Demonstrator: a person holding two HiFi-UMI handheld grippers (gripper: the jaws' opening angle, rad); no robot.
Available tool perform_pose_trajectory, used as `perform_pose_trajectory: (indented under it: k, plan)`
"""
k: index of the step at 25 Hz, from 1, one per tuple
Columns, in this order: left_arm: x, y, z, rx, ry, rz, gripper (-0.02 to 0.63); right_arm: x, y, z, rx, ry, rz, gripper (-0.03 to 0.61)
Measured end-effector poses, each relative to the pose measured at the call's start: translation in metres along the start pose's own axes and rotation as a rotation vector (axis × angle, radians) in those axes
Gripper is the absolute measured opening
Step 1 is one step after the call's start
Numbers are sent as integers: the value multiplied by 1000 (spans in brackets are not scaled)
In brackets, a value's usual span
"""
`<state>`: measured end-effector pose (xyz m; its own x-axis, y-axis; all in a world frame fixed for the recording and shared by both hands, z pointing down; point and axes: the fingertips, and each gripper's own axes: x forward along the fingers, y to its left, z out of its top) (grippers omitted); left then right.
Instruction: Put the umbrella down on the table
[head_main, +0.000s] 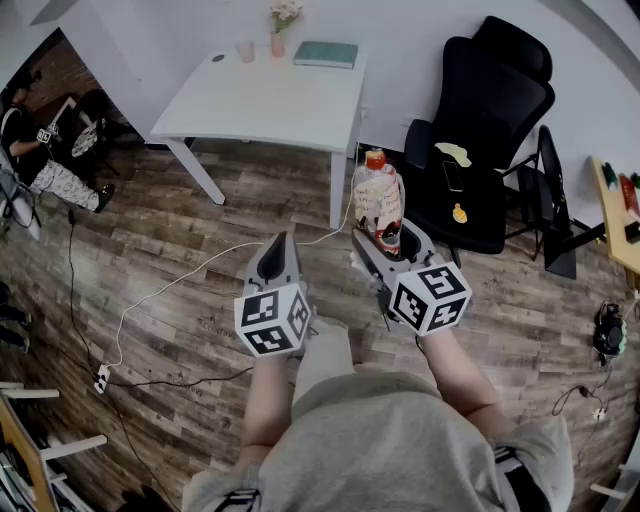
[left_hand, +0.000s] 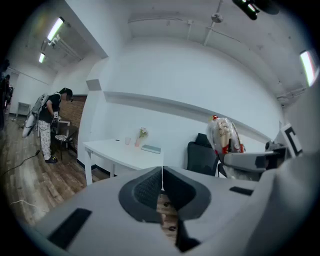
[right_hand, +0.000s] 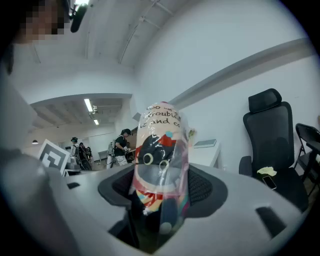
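The umbrella (head_main: 380, 203) is folded short, wrapped in a clear sleeve with a cartoon print and tipped with an orange cap. It stands upright between the jaws of my right gripper (head_main: 389, 243), which is shut on its lower half. In the right gripper view the umbrella (right_hand: 159, 150) fills the gap between the pads. My left gripper (head_main: 278, 256) is beside it on the left, shut with nothing in it, its pads (left_hand: 150, 189) meeting. The white table (head_main: 270, 105) stands ahead across the wooden floor, and the umbrella is held short of it.
On the table are a teal book (head_main: 326, 54), a pink cup (head_main: 246, 51) and a vase of flowers (head_main: 281, 25). A black office chair (head_main: 485, 120) stands right of the table, with a folding chair (head_main: 552, 200) beyond it. A white cable (head_main: 170, 290) crosses the floor. A person (head_main: 40, 150) stands far left.
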<state>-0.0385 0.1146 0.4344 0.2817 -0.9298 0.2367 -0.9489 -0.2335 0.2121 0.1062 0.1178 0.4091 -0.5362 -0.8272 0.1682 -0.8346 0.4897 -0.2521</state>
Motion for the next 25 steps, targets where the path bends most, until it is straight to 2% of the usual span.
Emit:
perform_pose_trajectory:
  k: [4,8,18,21,25]
  plan:
    - [-39,-26,-3,-44,-16,-12,8,-45,13,-10,13,20,1,264]
    - [-57,-43,0,-1,-23,-15,8,-71,17,-7,-3,4,-4,264]
    - [-60,-69,-4,7,-10,-29,8,-91,0,-4,25,-25,-18,261]
    - [-63,-69,-1,-1,-26,-20,9,-91,3,-4,17,-21,-9,261]
    - [-65,-69,0,-8,-31,-8,8,-93,8,-4,56,-24,25,262]
